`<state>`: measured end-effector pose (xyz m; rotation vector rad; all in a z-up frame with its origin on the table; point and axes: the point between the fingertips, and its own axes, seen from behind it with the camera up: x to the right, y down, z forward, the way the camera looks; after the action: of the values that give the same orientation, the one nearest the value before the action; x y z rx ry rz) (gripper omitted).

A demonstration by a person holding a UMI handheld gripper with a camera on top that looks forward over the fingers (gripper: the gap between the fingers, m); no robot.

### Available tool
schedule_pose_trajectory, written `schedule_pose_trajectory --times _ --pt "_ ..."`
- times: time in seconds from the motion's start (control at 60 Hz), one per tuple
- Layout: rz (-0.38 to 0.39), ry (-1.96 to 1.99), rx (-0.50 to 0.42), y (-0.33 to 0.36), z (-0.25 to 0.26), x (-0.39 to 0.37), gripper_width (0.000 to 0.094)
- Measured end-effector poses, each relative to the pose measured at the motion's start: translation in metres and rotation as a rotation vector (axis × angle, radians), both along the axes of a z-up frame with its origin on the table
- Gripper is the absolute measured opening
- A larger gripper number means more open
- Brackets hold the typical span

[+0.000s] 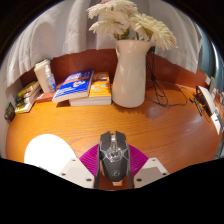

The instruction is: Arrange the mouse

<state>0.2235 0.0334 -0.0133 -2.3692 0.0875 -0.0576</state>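
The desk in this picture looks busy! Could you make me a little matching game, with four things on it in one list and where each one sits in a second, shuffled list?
Things:
1. mouse
2. vase of flowers
3. blue book
4. white disc

Places:
A. beside the mouse, on the wooden desk
B. between the fingers of the hand-held gripper, with a gap at each side
C. lying flat beside the vase
D. standing beyond the mouse

Pairs: 1-B, 2-D, 3-C, 4-A
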Motion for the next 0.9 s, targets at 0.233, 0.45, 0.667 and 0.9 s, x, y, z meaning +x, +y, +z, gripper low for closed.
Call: schedule_pose_trajectory --times 0.233,0.45,0.667,0.9 --pt "-0.069 -0.027 0.007 -0.005 0.047 0.002 0.0356" --pt "-0.103 -0.082 0.235 -0.006 0.202 -0.019 0.0355" --pt "-0.036 -0.036 0.320 -0.007 0.271 -0.100 0.0355" --pt "0.021 0.021 0.122 -0.015 0.145 -0.187 0.0355"
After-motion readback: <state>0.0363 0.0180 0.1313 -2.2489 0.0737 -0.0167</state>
